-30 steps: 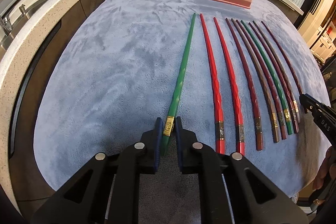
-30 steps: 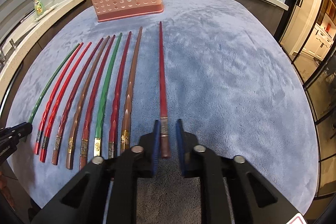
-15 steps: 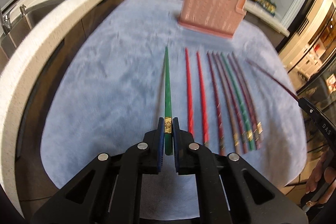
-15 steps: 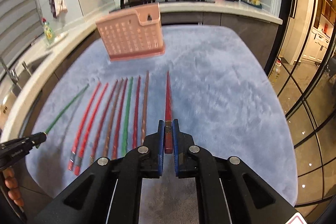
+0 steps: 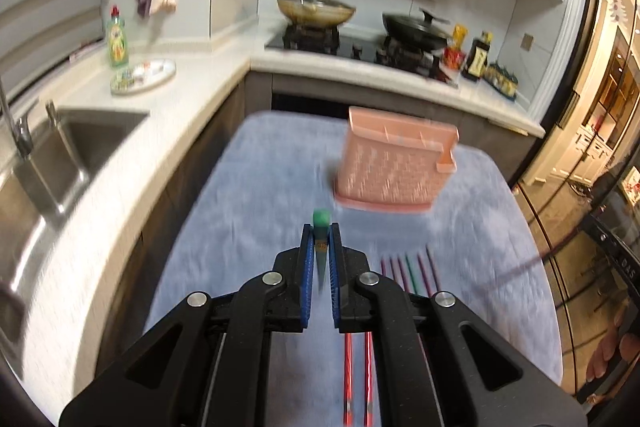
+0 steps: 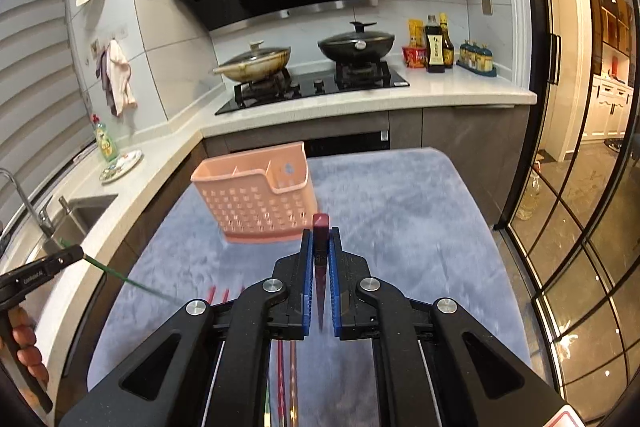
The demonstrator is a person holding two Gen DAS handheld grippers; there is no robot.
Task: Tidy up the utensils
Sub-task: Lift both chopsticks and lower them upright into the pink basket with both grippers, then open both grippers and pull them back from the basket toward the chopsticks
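Both sticks are up off the cloth! A second ago they lay flat in the row with my tongs just closing over their thick ends; now each one hangs tip-down from a closed grip. My left tongs (image 5: pixel 321 251) are clamped on the green chopstick (image 5: pixel 321 218), its blunt end poking up between the blue pads. My right tongs (image 6: pixel 320 253) are clamped on the dark red chopstick (image 6: pixel 321 221), held the same way. From the right view I can see the green one slanting down out of the left tongs, clear of the grey-blue cloth (image 6: pixel 400 195) on the table.

The pink holder (image 6: pixel 256 203) stands upright at the far end of the cloth, ahead of both tongs and well apart from them. The remaining chopsticks (image 5: pixel 406 267) lie in their row below. So the lift looks done; I judge the carry to the holder comes next, tips first into a compartment. The left view is blurred.
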